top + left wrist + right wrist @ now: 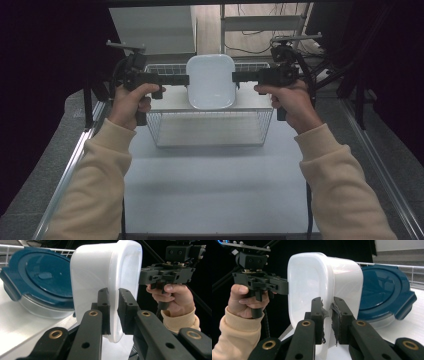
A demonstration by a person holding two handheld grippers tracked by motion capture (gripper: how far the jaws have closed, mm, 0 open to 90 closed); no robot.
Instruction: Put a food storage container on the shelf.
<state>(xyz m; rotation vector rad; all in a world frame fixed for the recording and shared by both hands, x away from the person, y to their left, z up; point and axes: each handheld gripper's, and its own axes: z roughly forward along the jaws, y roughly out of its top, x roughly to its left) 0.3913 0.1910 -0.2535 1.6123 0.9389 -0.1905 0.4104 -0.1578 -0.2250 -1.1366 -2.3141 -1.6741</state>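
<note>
Left tool [186, 80] and right tool [235, 77] each clamp the white, translucent, round-cornered tub [211, 80] by its rim.

My high view looks forward and down over the table [215, 185]. My two gripper views sit close behind their jaws, facing each other, sharing the white container [105, 277] between them.

From here the white tub [100, 285] hides part of the blue-lidded container [40, 282] at upper left; I can't see the tub's inside.
</note>
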